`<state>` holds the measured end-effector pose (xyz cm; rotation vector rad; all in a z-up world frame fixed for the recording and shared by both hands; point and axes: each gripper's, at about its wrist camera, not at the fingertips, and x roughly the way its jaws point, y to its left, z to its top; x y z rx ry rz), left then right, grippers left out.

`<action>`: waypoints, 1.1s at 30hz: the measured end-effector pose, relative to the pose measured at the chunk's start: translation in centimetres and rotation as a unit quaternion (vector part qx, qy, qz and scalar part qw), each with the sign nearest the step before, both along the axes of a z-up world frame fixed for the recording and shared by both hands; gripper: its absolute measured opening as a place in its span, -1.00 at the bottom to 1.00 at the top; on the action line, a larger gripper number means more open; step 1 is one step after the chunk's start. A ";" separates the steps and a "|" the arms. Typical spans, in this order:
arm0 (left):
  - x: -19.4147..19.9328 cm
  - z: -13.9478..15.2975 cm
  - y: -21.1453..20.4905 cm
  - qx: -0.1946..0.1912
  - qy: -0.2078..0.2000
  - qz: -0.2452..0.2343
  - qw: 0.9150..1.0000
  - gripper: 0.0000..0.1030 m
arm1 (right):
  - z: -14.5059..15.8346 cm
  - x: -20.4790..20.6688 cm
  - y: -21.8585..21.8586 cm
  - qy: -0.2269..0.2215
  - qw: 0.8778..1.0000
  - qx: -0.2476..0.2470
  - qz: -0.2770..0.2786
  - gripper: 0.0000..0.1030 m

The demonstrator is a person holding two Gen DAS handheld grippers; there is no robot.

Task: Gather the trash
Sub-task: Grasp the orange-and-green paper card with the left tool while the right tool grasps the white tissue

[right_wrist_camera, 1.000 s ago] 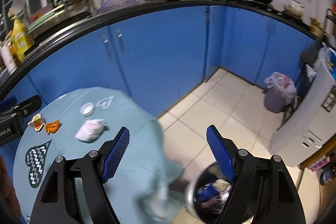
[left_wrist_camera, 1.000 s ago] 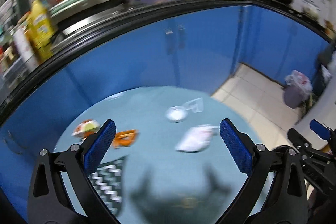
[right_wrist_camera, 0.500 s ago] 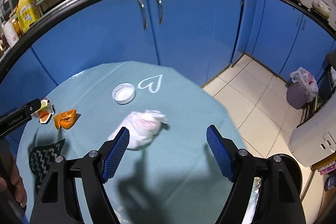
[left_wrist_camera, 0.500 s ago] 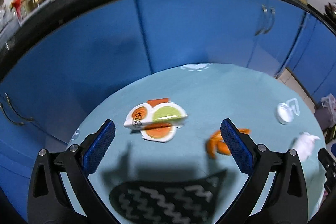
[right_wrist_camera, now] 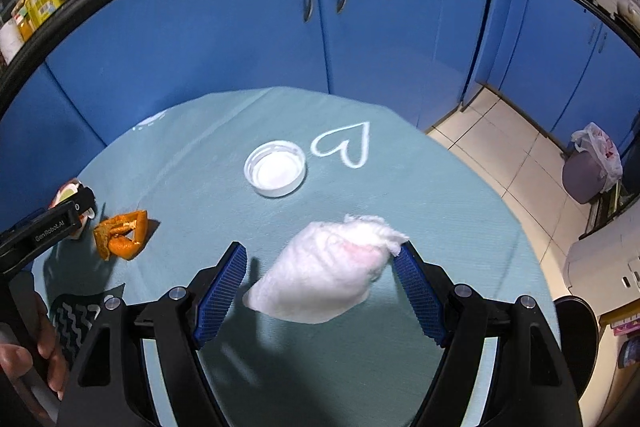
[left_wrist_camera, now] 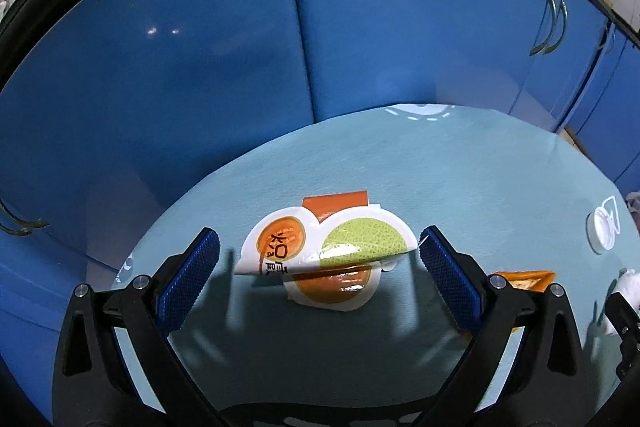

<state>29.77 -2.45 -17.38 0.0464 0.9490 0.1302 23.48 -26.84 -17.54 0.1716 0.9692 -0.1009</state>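
Right wrist view: a round table under a teal cloth (right_wrist_camera: 440,219) stands in a kitchen lined with glossy blue cabinets (right_wrist_camera: 240,39) under a black counter edge, with pale floor tiles (right_wrist_camera: 504,147) off to the right. A white heart outline (right_wrist_camera: 348,147) is printed on the cloth, and a white plastic lid (right_wrist_camera: 276,169) lies open side up, just beside it. By the far cabinets sits a grey bin (right_wrist_camera: 580,179) with a white plastic bag bulging out of its top.

The right gripper (right_wrist_camera: 320,283) hangs with jaws spread wide around a crumpled white tissue (right_wrist_camera: 328,275) lying on the cloth; its fluffy end sits right at the right-hand pad, though I cannot tell whether they touch. Orange peel (right_wrist_camera: 122,233) lies to the left.

Seen from the left wrist, the left gripper (left_wrist_camera: 318,277) is likewise spread open, a folded snack wrapper (left_wrist_camera: 328,255) printed with orange and green circles lying on the cloth between its pads, clear of both. The peel shows behind its right finger.
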 end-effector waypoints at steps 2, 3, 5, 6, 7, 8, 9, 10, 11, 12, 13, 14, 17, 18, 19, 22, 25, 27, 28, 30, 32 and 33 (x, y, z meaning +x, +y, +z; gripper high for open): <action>-0.1 -0.2 0.1 0.003 0.001 -0.003 1.000 0.71 | -0.2 -0.1 0.1 -0.001 1.000 -0.005 0.002 0.44; -0.1 -0.3 0.1 0.002 0.004 -0.005 1.000 0.63 | -0.3 -0.1 0.3 -0.001 1.000 -0.009 0.004 0.43; -0.3 -0.2 0.2 0.002 0.002 -0.006 1.000 0.60 | -0.4 -0.3 0.6 0.000 1.000 -0.026 0.009 0.31; -0.5 -0.2 0.2 0.002 0.000 -0.006 1.000 0.56 | -0.3 -0.3 0.9 -0.001 0.999 -0.040 0.013 0.05; -0.7 -0.1 0.2 -0.001 -0.003 -0.007 1.000 0.54 | -0.3 -0.4 0.9 -0.002 0.999 -0.036 0.020 -0.09; -0.9 0.1 0.3 -0.005 -0.007 -0.007 1.000 0.54 | -0.1 -0.4 0.9 -0.002 0.999 -0.029 0.027 -0.39; -1.4 0.4 0.3 -0.005 -0.012 -0.006 1.000 0.53 | 0.0 -0.5 0.8 0.000 0.999 -0.026 0.030 -0.52; -1.6 0.6 0.2 -0.004 -0.016 -0.006 1.000 0.53 | 0.1 -0.7 0.8 0.001 0.999 -0.025 0.034 -0.54; -1.9 0.9 0.1 -0.005 -0.021 -0.008 1.000 0.53 | 0.2 -0.8 0.9 0.000 0.999 -0.025 0.036 -0.57; -2.1 1.1 0.1 -0.006 -0.024 -0.009 1.000 0.53 | 0.4 -1.1 0.9 -0.002 0.999 -0.027 0.036 -0.59; -2.5 1.5 0.0 -0.007 -0.029 -0.011 0.999 0.53 | 0.7 -1.3 0.9 -0.005 0.999 -0.026 0.037 -0.60; -2.8 2.0 -0.1 -0.009 -0.034 -0.013 0.999 0.53 | 1.0 -1.6 0.9 -0.009 0.999 -0.025 0.038 -0.61; -3.8 3.4 -0.5 -0.015 -0.047 -0.017 0.999 0.53 | 2.2 -2.5 1.0 -0.025 0.998 -0.027 0.041 -0.61; -4.0 3.8 -0.7 -0.017 -0.049 -0.020 0.998 0.53 | 2.8 -3.0 0.8 -0.032 0.998 -0.027 0.039 -0.61; -4.2 4.1 -0.9 -0.018 -0.052 -0.023 0.998 0.53 | 3.1 -3.1 0.7 -0.035 0.998 -0.026 0.038 -0.61; -5.0 5.4 -1.8 -0.019 -0.062 -0.032 0.997 0.53 | 4.3 -4.0 0.3 -0.046 0.998 -0.028 0.035 -0.61; -6.1 6.7 -3.1 -0.020 -0.072 -0.043 0.996 0.53 | 5.4 -5.2 -0.6 -0.058 0.997 -0.032 0.028 -0.61; -6.8 7.5 -3.9 -0.021 -0.078 -0.050 0.995 0.53 | 6.2 -6.1 -1.2 -0.065 0.997 -0.033 0.023 -0.61; -7.2 7.9 -4.2 -0.021 -0.081 -0.053 0.995 0.53 | 6.5 -6.4 -1.4 -0.068 0.997 -0.034 0.021 -0.61; -8.0 8.7 -4.9 -0.020 -0.086 -0.058 0.994 0.53 | 7.1 -7.3 -1.9 -0.074 0.997 -0.034 0.016 -0.61; -8.9 9.6 -5.8 -0.021 -0.093 -0.065 0.993 0.53 | 7.8 -8.4 -2.7 -0.081 0.996 -0.035 0.010 -0.61; -9.3 10.0 -6.2 -0.020 -0.097 -0.069 0.993 0.53 | 8.1 -8.8 -3.0 -0.085 0.996 -0.035 0.008 -0.61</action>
